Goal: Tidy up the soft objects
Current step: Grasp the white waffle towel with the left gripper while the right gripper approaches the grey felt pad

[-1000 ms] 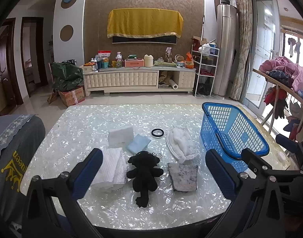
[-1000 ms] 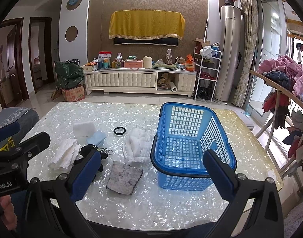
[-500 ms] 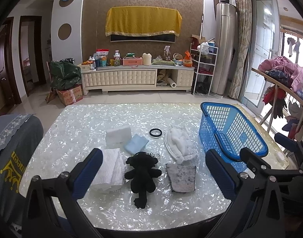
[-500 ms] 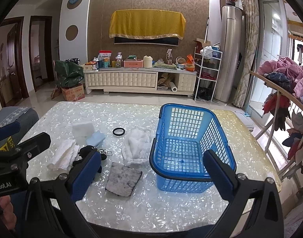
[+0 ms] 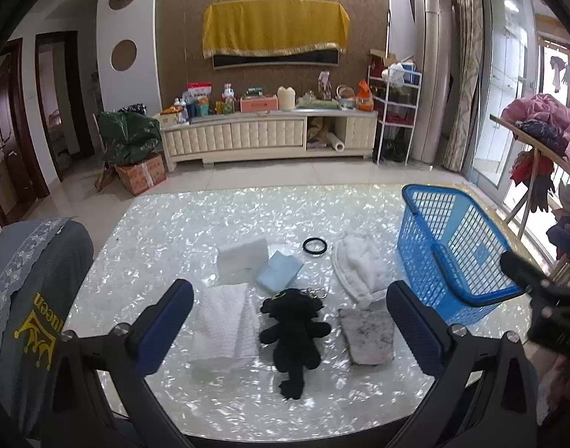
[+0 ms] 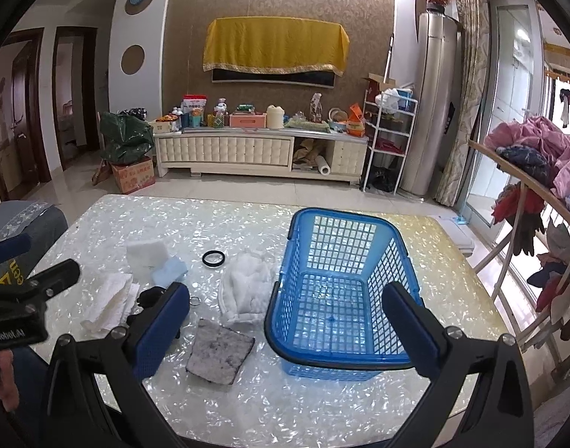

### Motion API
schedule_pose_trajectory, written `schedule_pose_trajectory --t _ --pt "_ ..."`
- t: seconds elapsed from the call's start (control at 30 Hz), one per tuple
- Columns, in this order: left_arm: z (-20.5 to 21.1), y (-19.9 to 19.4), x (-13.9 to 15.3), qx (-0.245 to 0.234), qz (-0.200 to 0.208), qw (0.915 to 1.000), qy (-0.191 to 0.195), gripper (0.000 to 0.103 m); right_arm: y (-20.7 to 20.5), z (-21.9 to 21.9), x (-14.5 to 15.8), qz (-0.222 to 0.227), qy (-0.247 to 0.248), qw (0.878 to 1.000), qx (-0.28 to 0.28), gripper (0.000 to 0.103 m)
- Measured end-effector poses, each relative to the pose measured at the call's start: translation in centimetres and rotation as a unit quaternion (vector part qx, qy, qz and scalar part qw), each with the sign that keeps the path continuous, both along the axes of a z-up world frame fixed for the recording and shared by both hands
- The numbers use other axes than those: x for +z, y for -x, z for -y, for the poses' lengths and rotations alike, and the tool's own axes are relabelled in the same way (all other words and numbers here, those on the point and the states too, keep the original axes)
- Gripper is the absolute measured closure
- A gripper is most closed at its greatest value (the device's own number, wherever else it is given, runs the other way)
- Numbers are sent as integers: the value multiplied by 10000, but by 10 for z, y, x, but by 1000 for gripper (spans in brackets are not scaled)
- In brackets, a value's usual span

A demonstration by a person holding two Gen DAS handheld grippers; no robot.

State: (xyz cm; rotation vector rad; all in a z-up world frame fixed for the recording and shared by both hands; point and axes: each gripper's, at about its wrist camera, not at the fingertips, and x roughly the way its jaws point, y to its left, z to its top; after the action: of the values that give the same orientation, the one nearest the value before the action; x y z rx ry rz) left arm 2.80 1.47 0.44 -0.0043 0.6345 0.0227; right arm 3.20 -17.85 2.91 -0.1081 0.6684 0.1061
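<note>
A black plush toy [image 5: 293, 330] lies on the pearly table [image 5: 210, 224] between the fingers of my open, empty left gripper [image 5: 290, 321]. Left of it is a folded white towel [image 5: 225, 321]; right of it a grey cloth [image 5: 367, 336]. Behind are a white sponge block [image 5: 242, 257], a light blue cloth [image 5: 279, 270], a black ring [image 5: 315, 245] and a fluffy white cloth [image 5: 359, 265]. An empty blue basket [image 6: 337, 287] stands in front of my open, empty right gripper [image 6: 288, 328], which hangs above the table's near edge.
A grey chair back [image 5: 31, 298] stands at the table's left edge. A clothes rack [image 6: 538, 194] with hanging garments is at the right. A TV cabinet [image 6: 259, 149] lines the far wall across open floor.
Both views shifted slightly; the left gripper has edged a little closer to the plush toy. Nothing on the table moved and both grippers stay open.
</note>
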Motion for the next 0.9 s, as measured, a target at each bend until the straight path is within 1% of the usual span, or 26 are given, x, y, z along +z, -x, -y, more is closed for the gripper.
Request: schedule_pose_trajectory --t 0.13,0.27,0.4,0.63,0.73,0.9 --pt "-12 -9 -6 -184 -197 9996 -77 0 -10 0 -4 -229 -109 9997 22 0" --pt "-21 -16 -21 -55 -453 9982 -376 0 -17 -9 -10 -397 -76 9991 159 0" --pt "-33 -23 -34 -150 -802 9961 -324 0 -26 -20 -19 -765 -152 9960 437 0" --pt "-59 -45 -62 -222 -1440 9884 -433 0 -39 -50 -38 -1156 -117 9903 759 0" --pt "-68 -53 -74 -209 -1656 9842 -590 0 -46 -58 -47 -1326 -106 9872 880 0" --pt "-88 -66 -92 -181 -2042 9779 -424 0 -57 -74 -60 -1566 -54 9820 1052 0"
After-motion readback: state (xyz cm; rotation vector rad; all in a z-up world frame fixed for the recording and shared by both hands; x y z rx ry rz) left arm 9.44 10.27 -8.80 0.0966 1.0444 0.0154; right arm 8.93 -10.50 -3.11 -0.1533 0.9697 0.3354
